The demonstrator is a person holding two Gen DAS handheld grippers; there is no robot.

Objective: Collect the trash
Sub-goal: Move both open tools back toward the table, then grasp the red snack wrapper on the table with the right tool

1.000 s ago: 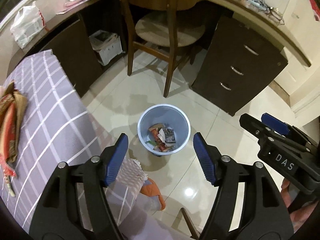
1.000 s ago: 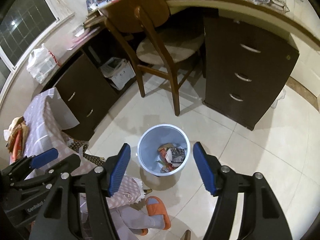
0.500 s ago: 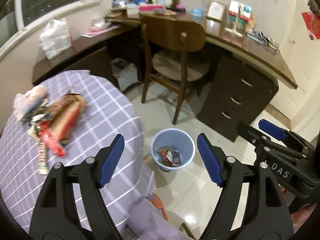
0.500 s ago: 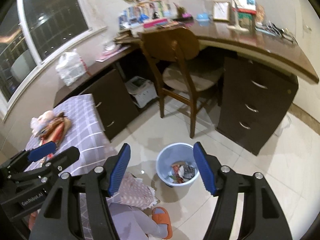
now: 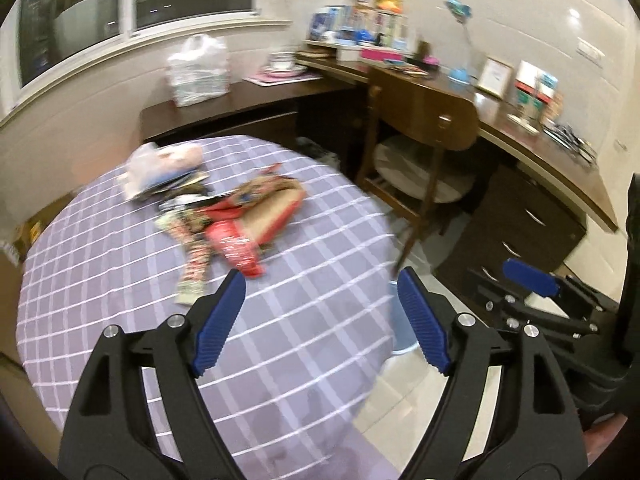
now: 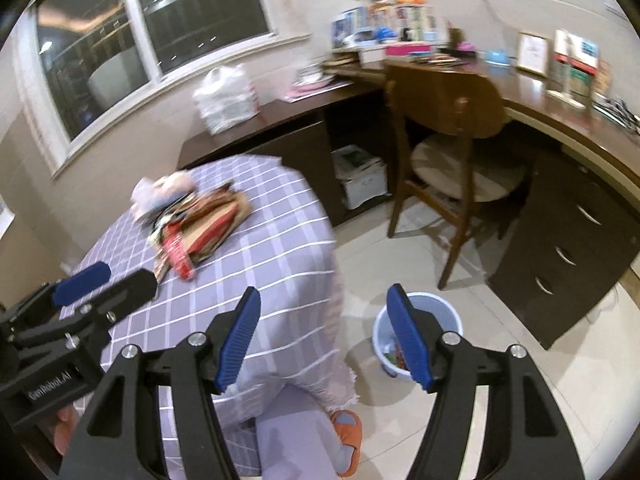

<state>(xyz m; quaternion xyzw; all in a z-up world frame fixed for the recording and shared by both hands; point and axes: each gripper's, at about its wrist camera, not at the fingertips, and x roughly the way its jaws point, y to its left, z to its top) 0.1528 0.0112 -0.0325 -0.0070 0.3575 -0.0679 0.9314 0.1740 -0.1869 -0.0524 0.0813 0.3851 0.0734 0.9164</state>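
A heap of trash (image 5: 240, 216) lies on the round table (image 5: 120, 280) with its purple checked cloth: a red wrapper (image 5: 236, 246), a brown paper bag, patterned wrappers and a clear bag. My left gripper (image 5: 320, 280) hovers over the near side of the table, short of the heap; its jaws are opening and hold nothing. My right gripper (image 6: 323, 292) is open and empty, above the table's edge, with the heap (image 6: 196, 224) to its upper left. The light blue bin (image 6: 440, 312) with trash inside stands on the floor right of the table.
A wooden chair (image 6: 444, 96) stands at the curved desk, with dark drawers (image 6: 568, 248) to the right. A white plastic bag (image 5: 198, 70) sits on the desk under the window. A person's leg and an orange slipper (image 6: 348, 428) are by the table's foot.
Both grippers rose and swung from over the bin toward the table. The heap of trash came into view, and the bin slid to the lower right. The left jaws widened a little.
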